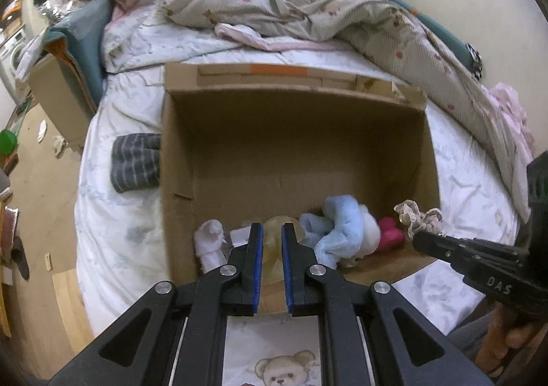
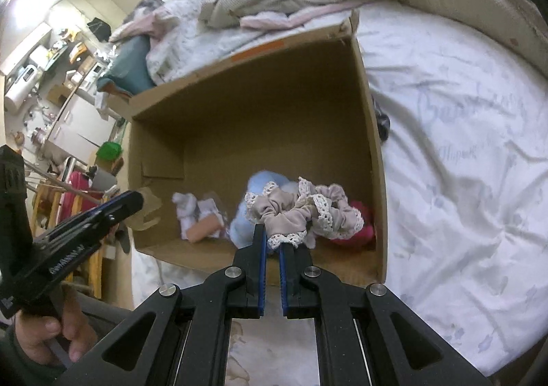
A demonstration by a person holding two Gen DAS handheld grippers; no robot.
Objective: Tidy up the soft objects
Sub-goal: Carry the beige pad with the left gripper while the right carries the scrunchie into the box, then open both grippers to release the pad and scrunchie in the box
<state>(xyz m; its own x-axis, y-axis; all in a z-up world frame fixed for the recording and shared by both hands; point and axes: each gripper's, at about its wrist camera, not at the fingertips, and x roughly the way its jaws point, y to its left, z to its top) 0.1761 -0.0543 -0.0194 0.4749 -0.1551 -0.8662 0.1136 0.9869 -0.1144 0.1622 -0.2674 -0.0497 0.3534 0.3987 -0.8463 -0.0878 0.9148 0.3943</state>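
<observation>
We see a white-sheeted bed [image 1: 113,249] bearing an open cardboard box [image 1: 178,153], with a blue plush [image 1: 339,228] and white sock [image 1: 210,242] inside. Our right gripper [image 2: 273,242] pinches a lace-trimmed scrunchie [image 2: 301,211] over the box, while our left gripper [image 1: 272,231] is nearly pressed together, holding nothing.

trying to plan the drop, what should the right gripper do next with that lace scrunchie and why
Probably open the right gripper to release: it is shut on the lace-trimmed scrunchie, which hangs inside the cardboard box, above the blue plush and pink item.
</observation>
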